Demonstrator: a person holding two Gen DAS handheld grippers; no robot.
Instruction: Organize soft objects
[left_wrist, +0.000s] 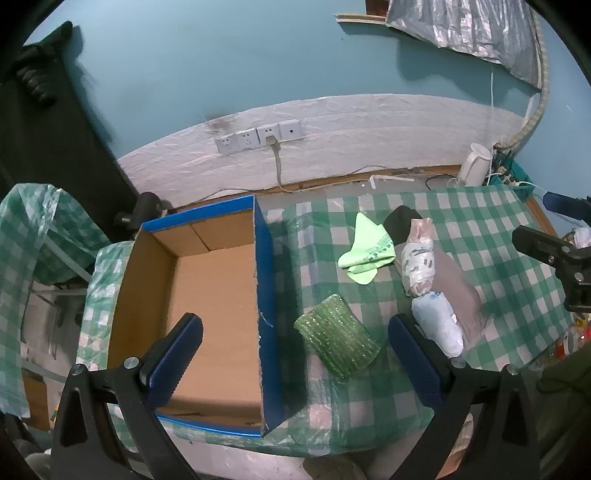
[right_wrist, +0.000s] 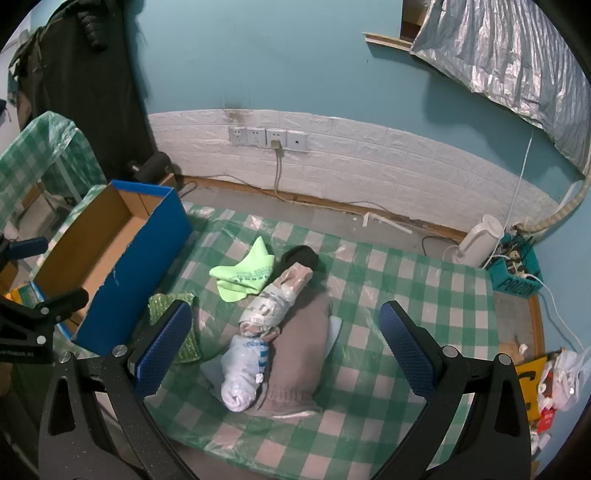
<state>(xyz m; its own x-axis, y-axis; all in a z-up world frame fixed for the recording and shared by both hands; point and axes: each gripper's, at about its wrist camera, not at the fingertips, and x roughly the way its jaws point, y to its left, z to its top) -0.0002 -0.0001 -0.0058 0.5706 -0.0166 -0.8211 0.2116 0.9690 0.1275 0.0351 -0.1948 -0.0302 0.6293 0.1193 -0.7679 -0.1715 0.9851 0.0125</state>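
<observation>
Grey sock (right_wrist: 299, 354) half hidden under wrapped bundles (right_wrist: 273, 299); both grippers' fingers (left_wrist: 177, 354) (right_wrist: 406, 347) spread wide, empty.

Teal wall (right_wrist: 295, 55), white brick-pattern panel (right_wrist: 369, 162) with sockets (right_wrist: 267, 138).

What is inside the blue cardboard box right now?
Nothing shows inside the blue cardboard box: only its bare brown floor and walls. The near left corner is covered by a finger of the left gripper, so that part cannot be checked.
</observation>
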